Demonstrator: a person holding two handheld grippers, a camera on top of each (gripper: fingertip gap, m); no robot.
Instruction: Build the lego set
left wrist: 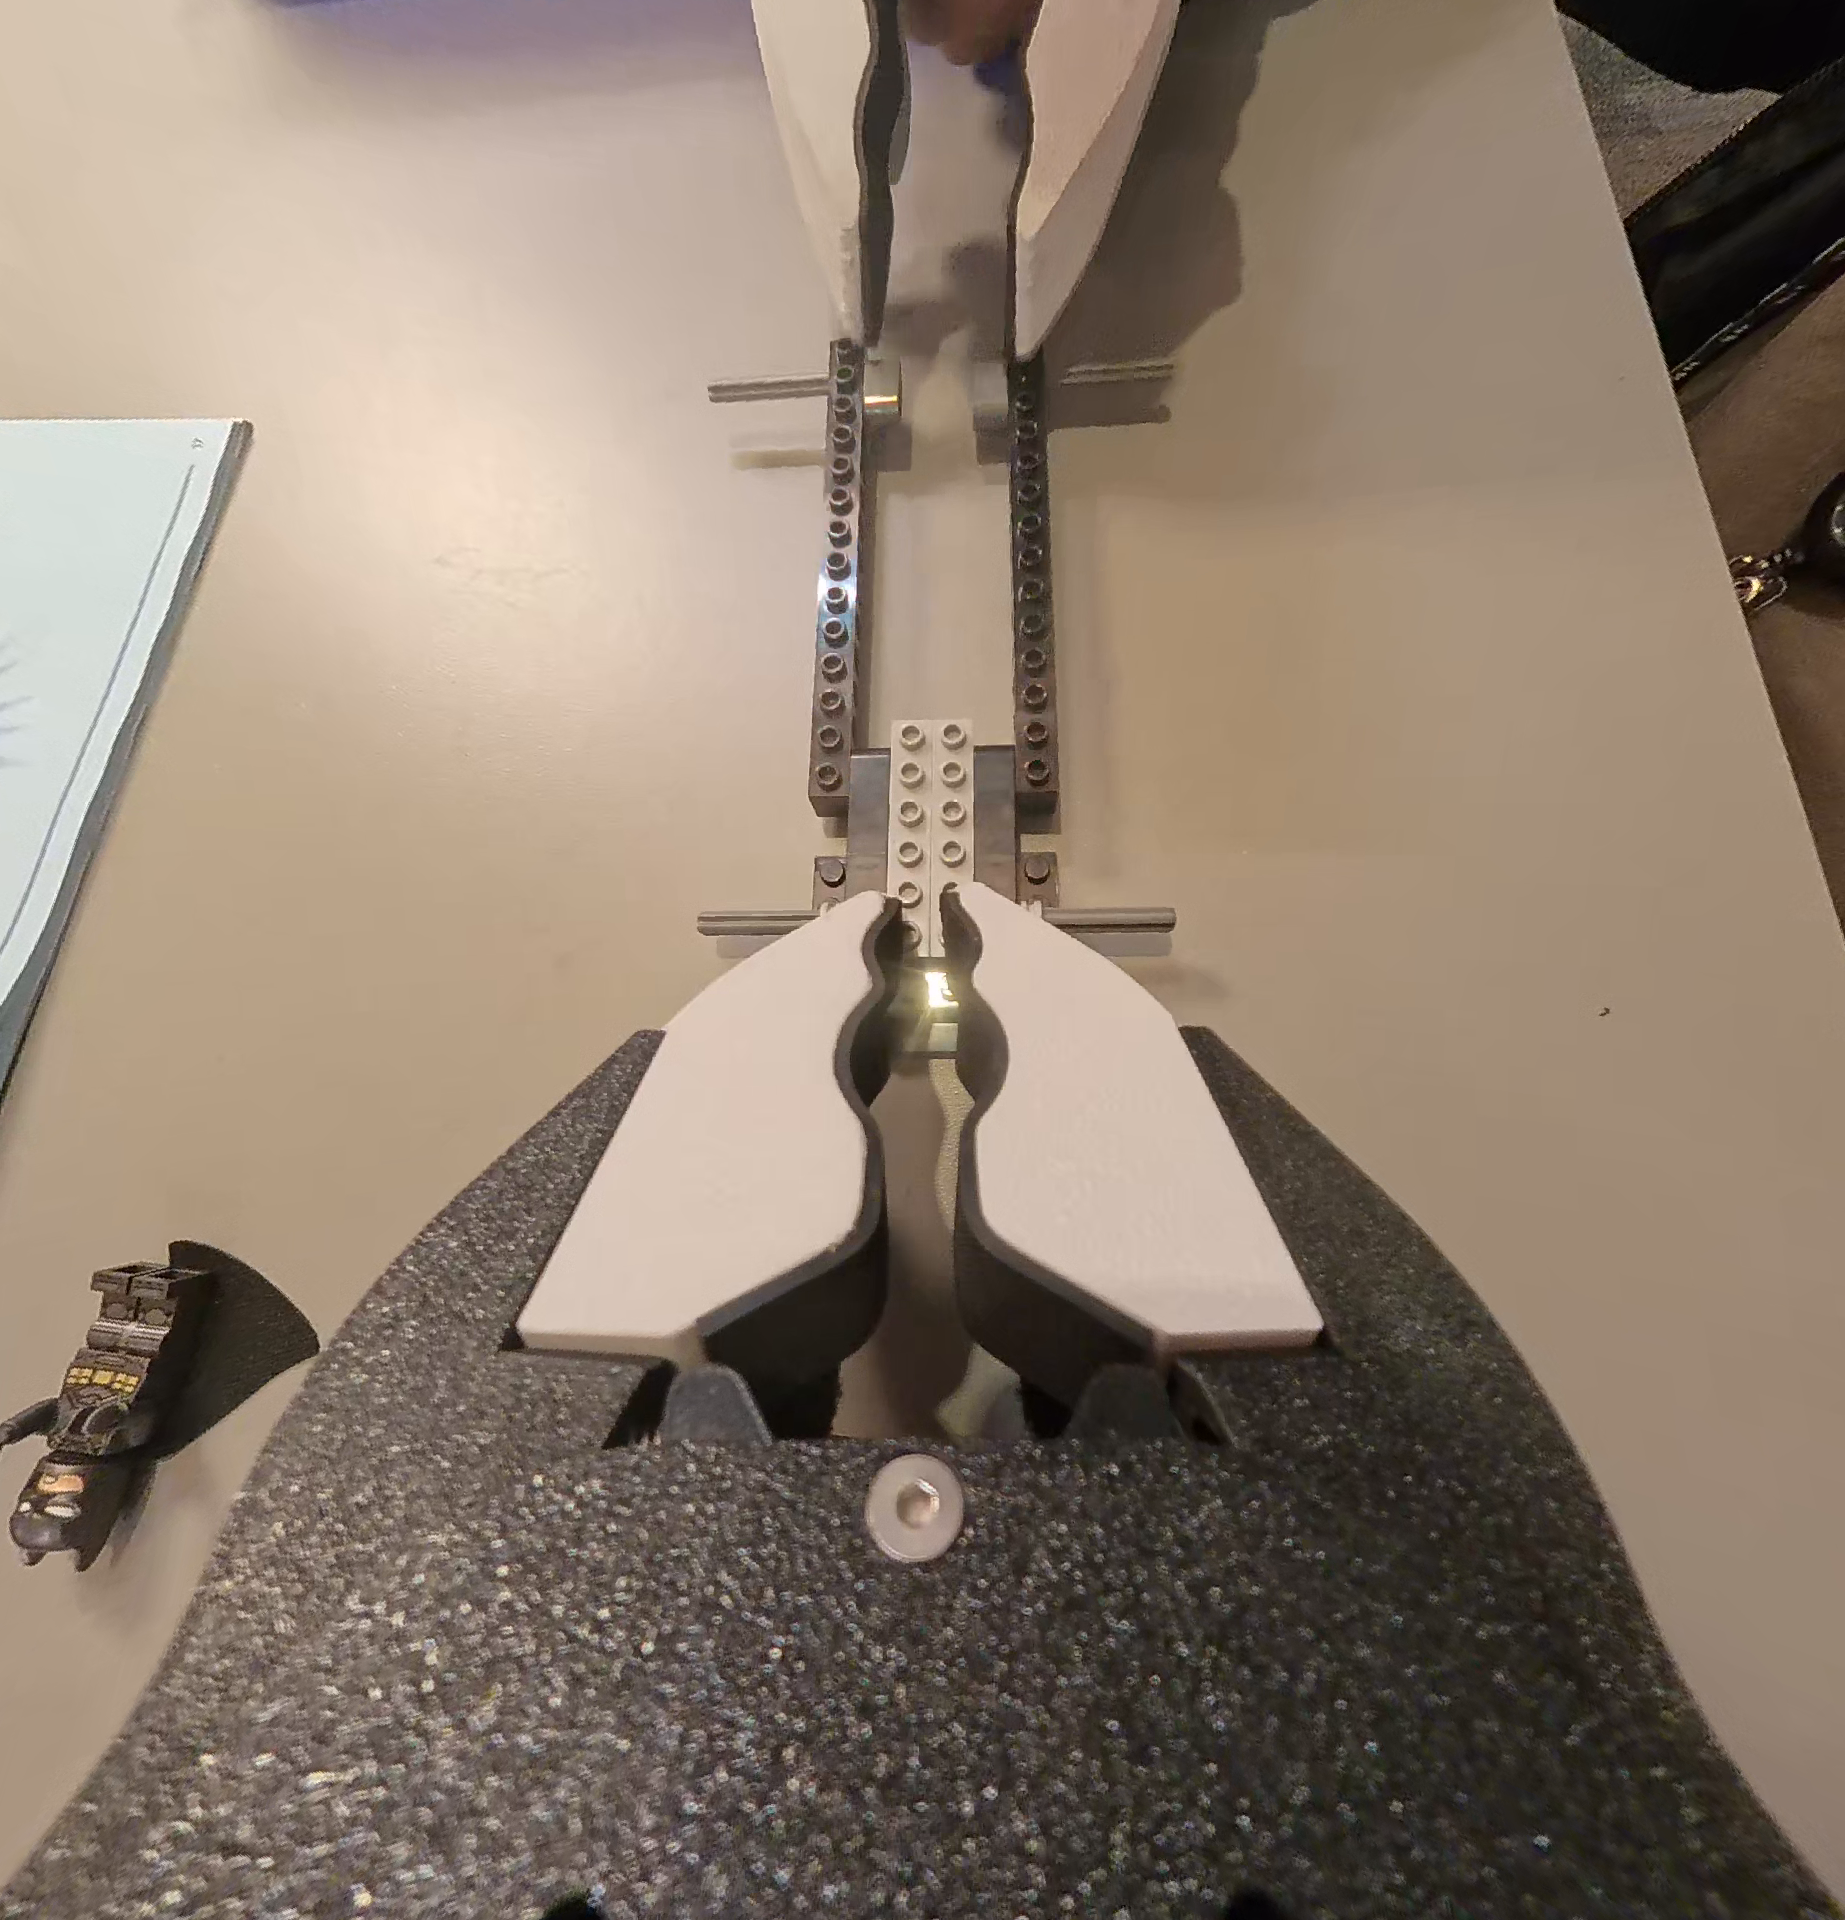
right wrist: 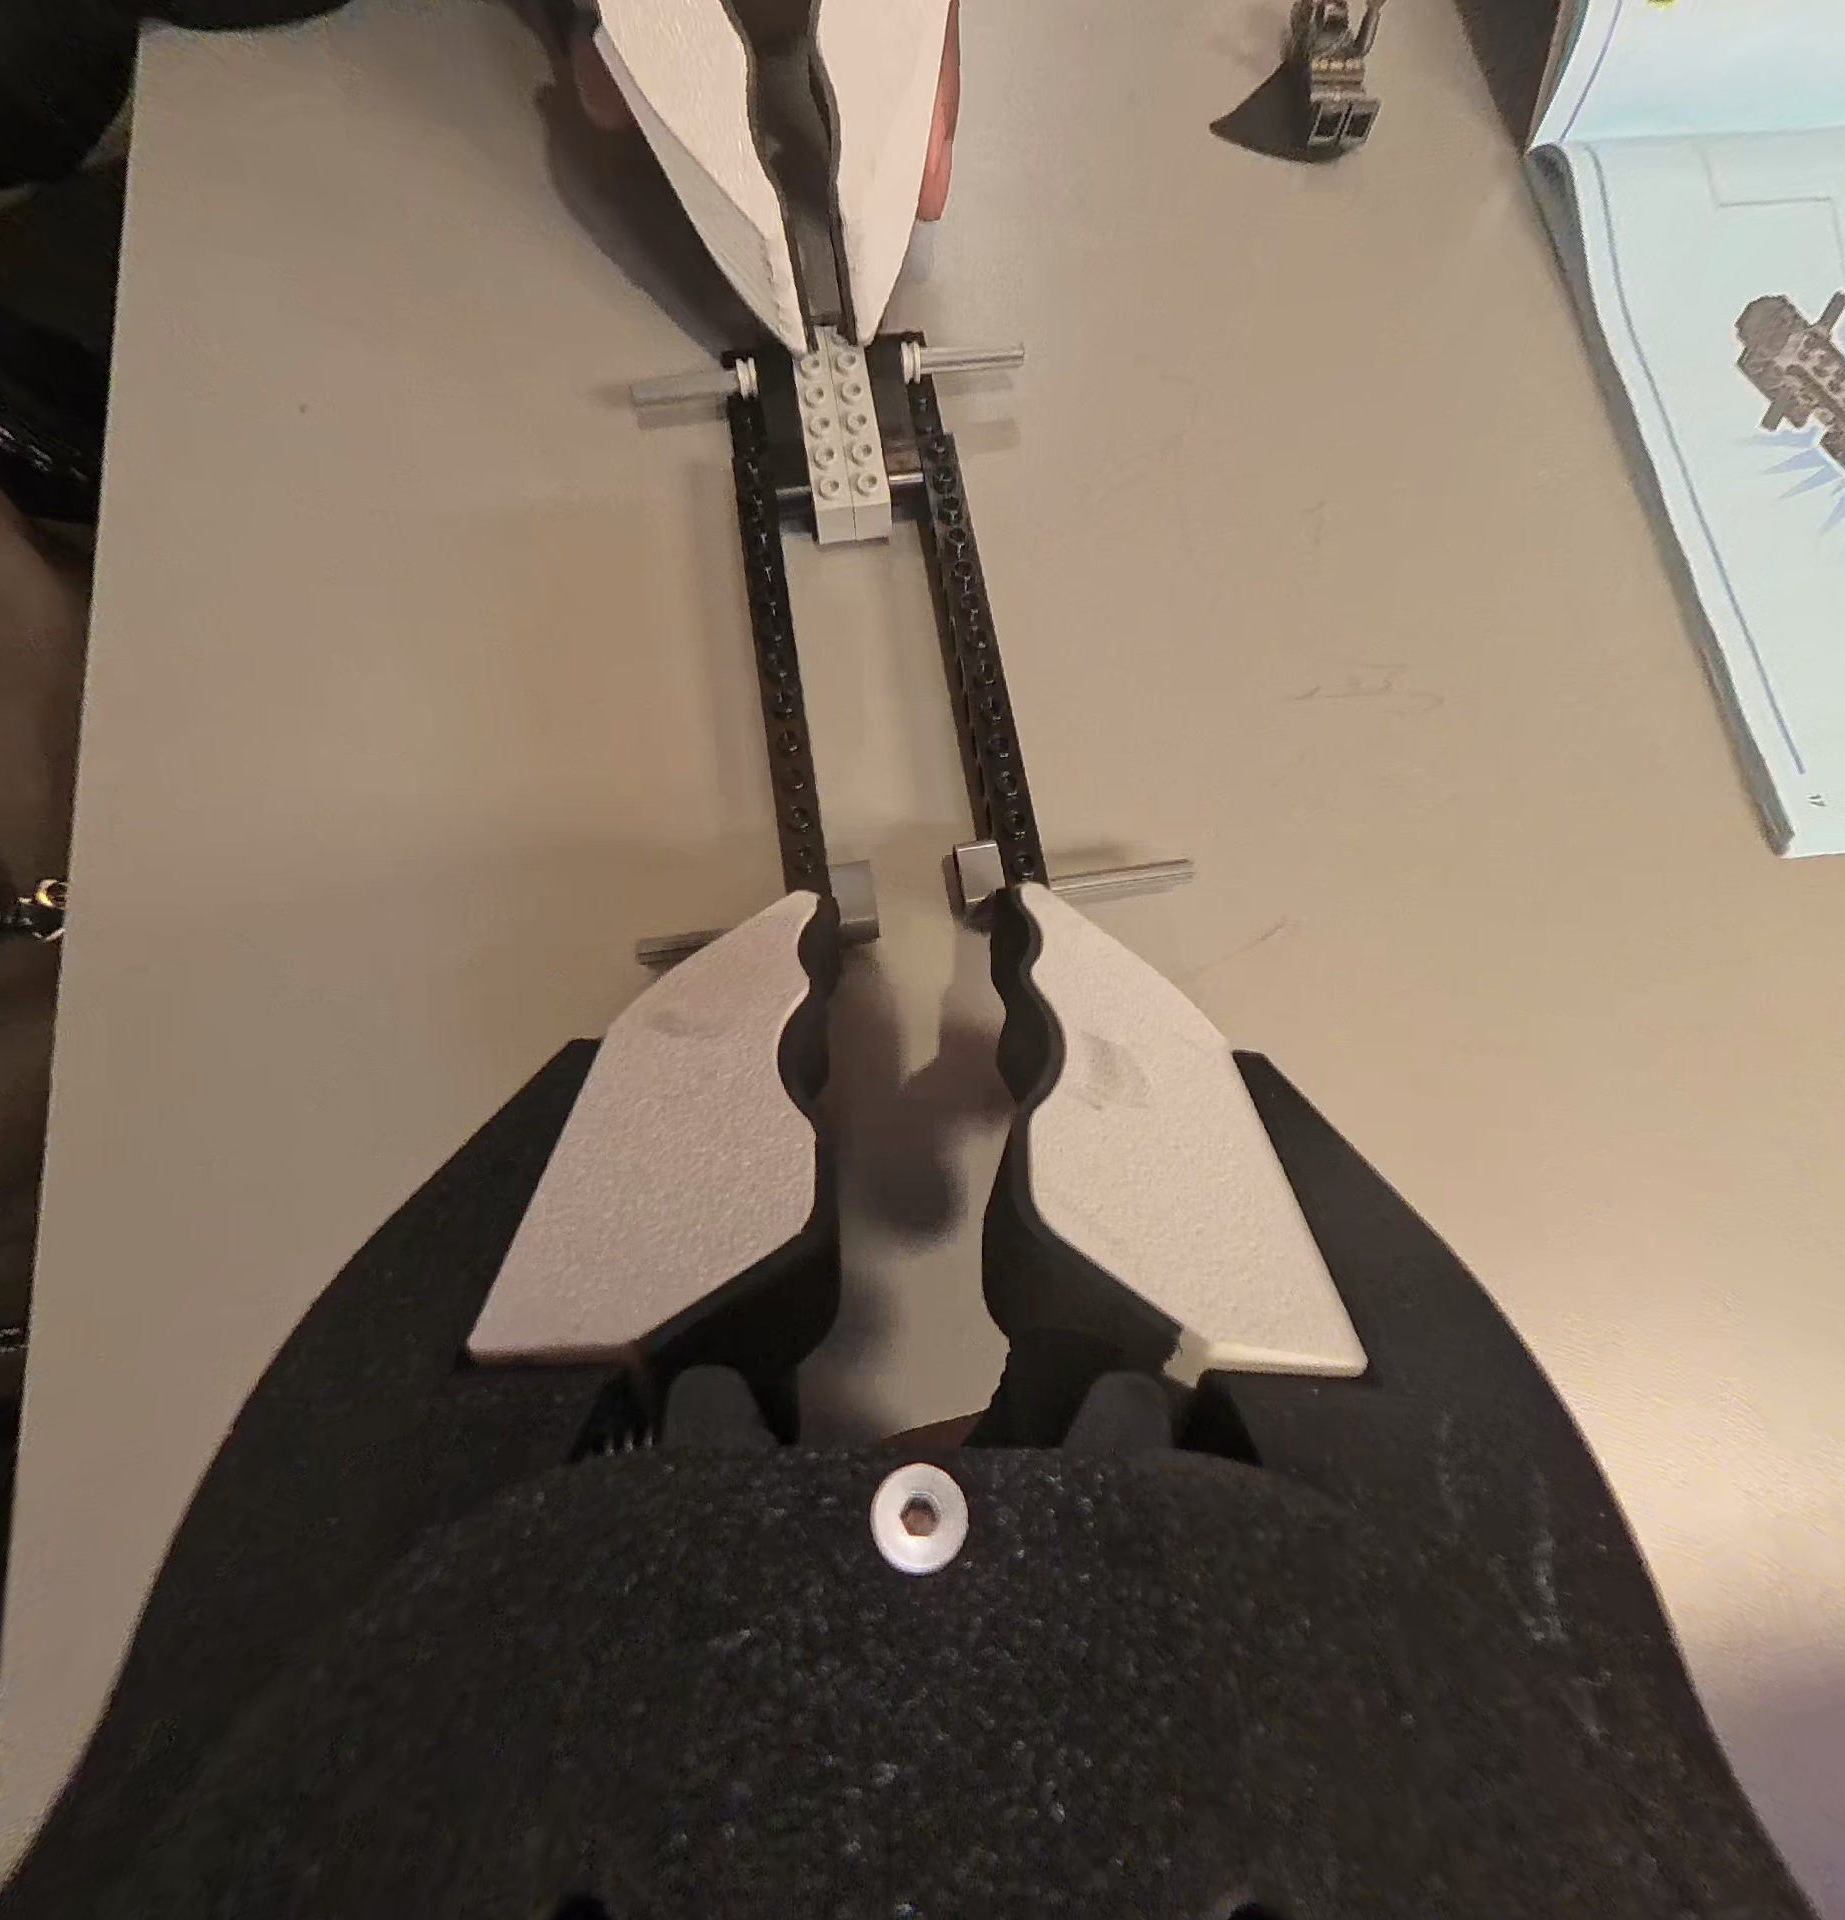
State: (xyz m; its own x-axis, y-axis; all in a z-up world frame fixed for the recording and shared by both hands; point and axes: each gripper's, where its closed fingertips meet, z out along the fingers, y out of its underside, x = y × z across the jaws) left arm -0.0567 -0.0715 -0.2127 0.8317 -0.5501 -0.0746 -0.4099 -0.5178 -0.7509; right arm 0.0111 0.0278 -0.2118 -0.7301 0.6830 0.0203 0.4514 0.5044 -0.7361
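Note:
A long frame of two black studded beams (left wrist: 840,582) lies flat on the beige table, with grey axles (left wrist: 1115,920) sticking out sideways at both ends. A light grey studded brick (left wrist: 933,800) sits across its near end. My left gripper (left wrist: 923,914) is shut on the end of this brick; it also shows in the right wrist view (right wrist: 826,332), pinching the brick (right wrist: 840,436). My right gripper (right wrist: 910,909) is open at the frame's other end. Its fingertips (right wrist: 809,920) stand by the beam ends (right wrist: 783,665) and two small grey bushings (right wrist: 856,899), with only bare table between the pads. It shows in the left wrist view (left wrist: 949,348).
A dark caped minifigure (left wrist: 97,1392) lies at the left, also in the right wrist view (right wrist: 1333,83). A pale blue instruction booklet (left wrist: 66,675) lies beyond it (right wrist: 1728,416). The table's edge (left wrist: 1624,312) runs close on the right, with a dark bag (left wrist: 1780,260) past it. The tips of one gripper are about 12 centimetres away from the tips of the other.

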